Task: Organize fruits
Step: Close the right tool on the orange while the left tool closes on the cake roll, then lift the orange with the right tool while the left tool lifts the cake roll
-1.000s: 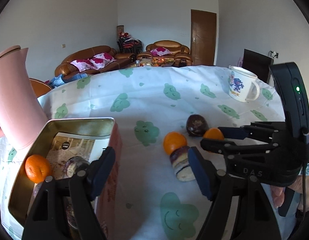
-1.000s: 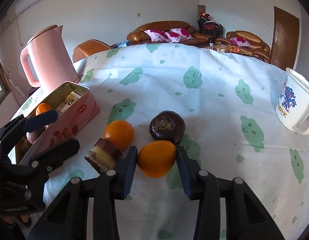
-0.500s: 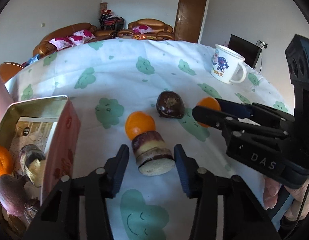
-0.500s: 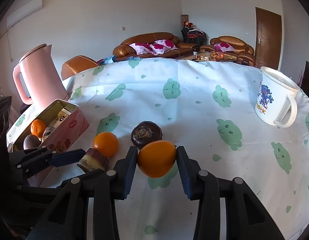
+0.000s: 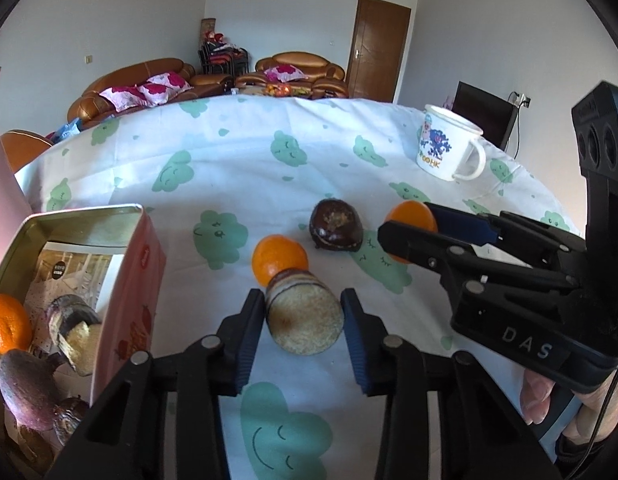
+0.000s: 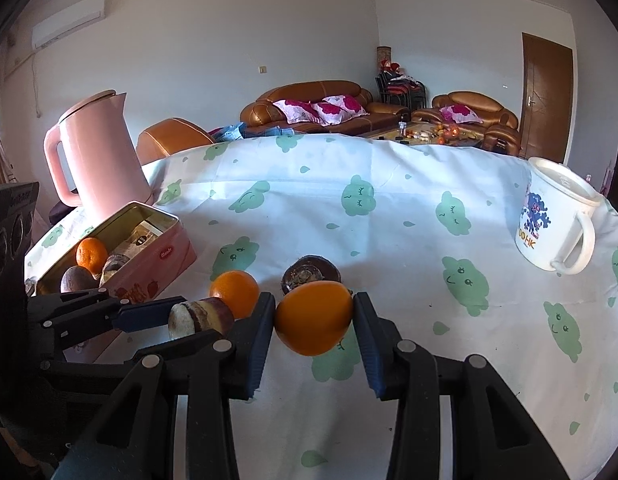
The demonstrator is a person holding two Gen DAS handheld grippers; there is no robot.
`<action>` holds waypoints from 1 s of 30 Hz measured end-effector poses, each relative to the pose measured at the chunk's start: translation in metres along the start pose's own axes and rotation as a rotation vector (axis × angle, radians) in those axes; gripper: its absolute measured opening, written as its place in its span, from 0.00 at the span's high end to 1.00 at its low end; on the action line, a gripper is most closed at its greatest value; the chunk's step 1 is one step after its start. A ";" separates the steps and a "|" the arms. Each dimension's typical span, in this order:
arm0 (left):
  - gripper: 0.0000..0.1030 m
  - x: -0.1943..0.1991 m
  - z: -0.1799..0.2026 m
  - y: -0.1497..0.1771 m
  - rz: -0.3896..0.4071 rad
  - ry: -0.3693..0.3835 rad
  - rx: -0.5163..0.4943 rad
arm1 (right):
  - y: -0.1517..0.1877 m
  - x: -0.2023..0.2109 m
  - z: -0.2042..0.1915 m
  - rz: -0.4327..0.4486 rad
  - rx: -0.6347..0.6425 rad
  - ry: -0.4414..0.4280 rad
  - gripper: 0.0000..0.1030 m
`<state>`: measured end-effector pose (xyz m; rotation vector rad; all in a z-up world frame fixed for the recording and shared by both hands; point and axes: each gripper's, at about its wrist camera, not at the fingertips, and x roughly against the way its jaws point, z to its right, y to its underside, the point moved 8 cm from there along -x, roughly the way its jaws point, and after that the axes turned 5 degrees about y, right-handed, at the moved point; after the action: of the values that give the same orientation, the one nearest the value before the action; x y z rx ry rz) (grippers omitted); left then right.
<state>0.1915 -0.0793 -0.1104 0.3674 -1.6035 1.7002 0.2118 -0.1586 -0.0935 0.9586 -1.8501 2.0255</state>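
My left gripper [image 5: 303, 314] has just been closing and now pinches the cut purple yam piece [image 5: 305, 316], just right of the pink tin [image 5: 121, 248]; that short, round chunk could roll out if I lift fast. My right gripper [image 6: 313, 320] clamps an orange [image 6: 313, 317] beyond it, both angled down at the table [image 6: 389, 208], close enough to bump.

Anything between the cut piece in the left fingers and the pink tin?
Nothing visible. The left gripper grips the cut piece; bare tablecloth runs to the tin, whose top is open.
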 end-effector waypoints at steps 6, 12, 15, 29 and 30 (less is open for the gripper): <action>0.62 0.009 -0.004 -0.004 0.049 -0.017 0.009 | -0.004 0.007 -0.003 0.040 0.010 -0.003 0.59; 0.62 0.015 -0.005 -0.005 0.083 -0.027 0.013 | -0.004 0.011 -0.006 0.063 0.022 -0.009 0.59; 0.62 0.016 -0.005 -0.006 0.087 -0.026 0.009 | -0.005 0.012 -0.006 0.071 0.024 -0.008 0.59; 0.62 0.028 -0.002 -0.008 0.150 -0.051 -0.012 | -0.006 0.021 -0.008 0.116 0.038 -0.011 0.59; 0.62 0.029 -0.002 -0.009 0.156 -0.054 -0.013 | -0.006 0.022 -0.009 0.120 0.038 -0.011 0.59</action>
<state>0.1782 -0.0684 -0.0848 0.2909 -1.7206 1.8082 0.1959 -0.1549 -0.0751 0.8904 -1.9244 2.1358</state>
